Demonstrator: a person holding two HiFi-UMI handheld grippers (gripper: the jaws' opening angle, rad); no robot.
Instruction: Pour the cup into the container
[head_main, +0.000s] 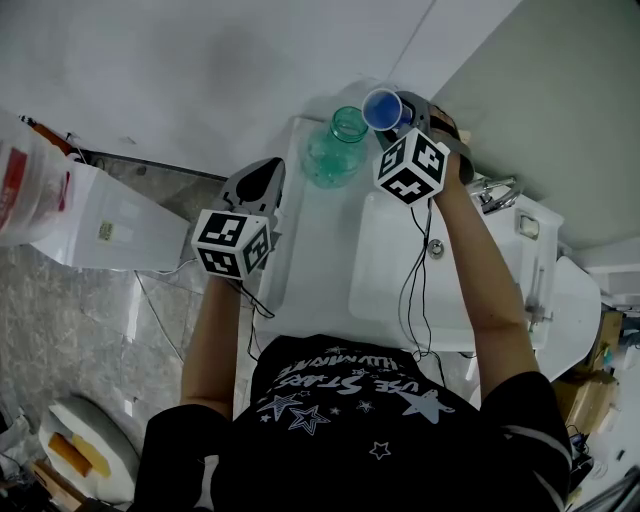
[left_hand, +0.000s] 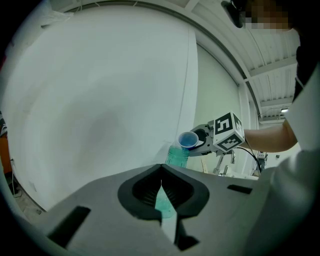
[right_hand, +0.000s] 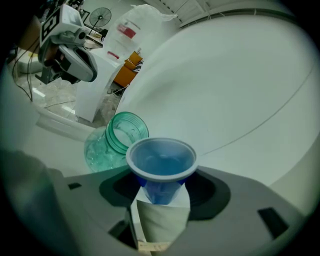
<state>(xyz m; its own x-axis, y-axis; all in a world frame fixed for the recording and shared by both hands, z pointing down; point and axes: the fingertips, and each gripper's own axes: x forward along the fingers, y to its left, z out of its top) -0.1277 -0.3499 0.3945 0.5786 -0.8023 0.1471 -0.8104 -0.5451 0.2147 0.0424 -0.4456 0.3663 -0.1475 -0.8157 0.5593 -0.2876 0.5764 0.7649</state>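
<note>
We see the green glass jar (head_main: 335, 150) standing upright on the white counter (head_main: 310, 250), its open mouth facing up. We cannot tell what it holds.

The blue plastic cup (right_hand: 161, 161) sits in the right gripper (right_hand: 161, 194). The jaws stand partly apart and are pressed on the cup's narrow lower part, one on each side. The wide pale rim is clear of the jaws.

In the head view the cup hangs above the jar, just to the right of the jar's mouth, and the two rims nearly meet. The cup's long axis runs from the base in the jaws up to the rim. It leans off upright, with the mouth tipped towards the jar. In the left gripper view the mouth is an open oval just above the jar's neck. The inside looks blue all over, and we cannot make out any liquid.

The left gripper (head_main: 268, 172) is held well to the left of the jar, off the counter's edge, and points roughly towards the jar. Its jaws are together with only a thin slit between them, and they hold nothing.

To the right of the jar the white sink basin (head_main: 385, 265) is set into the counter. A chrome tap (head_main: 495, 192) stands further right, beyond the right forearm (head_main: 490, 270).
</note>
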